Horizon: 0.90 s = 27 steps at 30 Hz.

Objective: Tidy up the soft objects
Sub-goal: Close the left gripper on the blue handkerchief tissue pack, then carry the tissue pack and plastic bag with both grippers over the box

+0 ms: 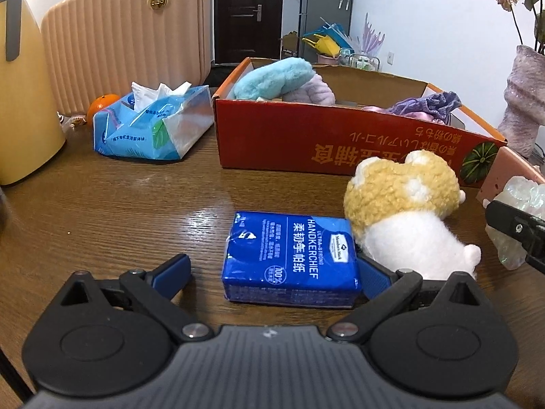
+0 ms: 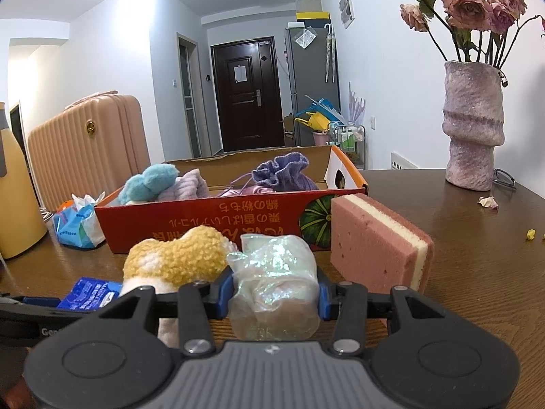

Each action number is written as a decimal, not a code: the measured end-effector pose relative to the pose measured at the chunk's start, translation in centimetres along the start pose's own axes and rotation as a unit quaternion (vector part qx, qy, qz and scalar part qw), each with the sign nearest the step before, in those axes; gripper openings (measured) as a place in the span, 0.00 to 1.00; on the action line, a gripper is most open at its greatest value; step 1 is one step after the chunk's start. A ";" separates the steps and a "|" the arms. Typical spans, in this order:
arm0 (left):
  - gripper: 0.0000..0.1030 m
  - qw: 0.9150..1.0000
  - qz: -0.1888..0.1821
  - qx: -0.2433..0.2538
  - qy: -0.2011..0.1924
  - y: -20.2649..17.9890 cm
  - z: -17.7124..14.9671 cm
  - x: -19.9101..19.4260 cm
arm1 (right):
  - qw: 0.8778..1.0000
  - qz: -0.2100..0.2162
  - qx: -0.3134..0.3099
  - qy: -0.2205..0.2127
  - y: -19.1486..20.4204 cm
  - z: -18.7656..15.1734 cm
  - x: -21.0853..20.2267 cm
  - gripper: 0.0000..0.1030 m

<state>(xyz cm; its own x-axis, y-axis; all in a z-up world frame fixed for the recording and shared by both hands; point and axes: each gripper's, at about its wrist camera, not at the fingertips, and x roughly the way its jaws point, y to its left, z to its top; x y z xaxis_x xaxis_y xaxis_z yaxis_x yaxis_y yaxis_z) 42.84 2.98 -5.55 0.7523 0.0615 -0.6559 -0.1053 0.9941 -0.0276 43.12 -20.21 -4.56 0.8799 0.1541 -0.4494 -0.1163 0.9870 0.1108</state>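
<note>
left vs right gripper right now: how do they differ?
Left gripper: jaws wide open around the blue tissue pack, which lies flat on the table; a gap shows beside the left finger. Right gripper: jaws narrower, pads pressed on a shiny plastic-wrapped bundle. So the left holds nothing yet and the right has its grip. Both point toward the red box.

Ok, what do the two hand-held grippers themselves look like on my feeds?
Both look alike. The left hand-held gripper has a grey ribbed body, black linkage arms with silver pivot screws, two round black housings and blue ribbed fingers. The right hand-held gripper has the same build, with blue pads. No cables, sleeves or hands show clearly.
</note>
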 end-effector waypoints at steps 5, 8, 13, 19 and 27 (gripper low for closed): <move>0.72 1.000 -0.001 0.022 -0.008 -0.5 -0.2 -0.3 | 1.000 0.001 0.000 0.001 0.0 -0.1 0.0 0.44; 0.72 1.000 -0.002 0.025 -0.010 -0.6 -0.2 -0.5 | 1.000 0.003 0.000 0.002 0.0 -0.1 0.0 0.44; 0.72 1.000 0.001 0.016 -0.016 -0.2 -0.2 -0.9 | 1.000 0.005 0.001 0.002 0.0 0.0 -0.1 0.44; 0.72 1.000 -0.002 -0.004 -0.025 0.4 0.1 -1.5 | 1.000 0.006 -0.002 -0.002 0.1 0.0 -0.3 0.44; 0.72 0.997 0.003 -0.020 -0.076 0.9 0.8 -3.6 | 1.000 0.009 -0.002 -0.016 0.1 0.3 -0.8 0.44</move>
<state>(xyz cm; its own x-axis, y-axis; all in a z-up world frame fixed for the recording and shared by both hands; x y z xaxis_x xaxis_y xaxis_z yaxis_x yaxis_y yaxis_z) 40.56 3.75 -2.63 0.8408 0.0834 -0.5348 -0.1338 0.9894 -0.0561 42.55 -20.24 -3.96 0.8923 0.1710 -0.4178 -0.1348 0.9842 0.1149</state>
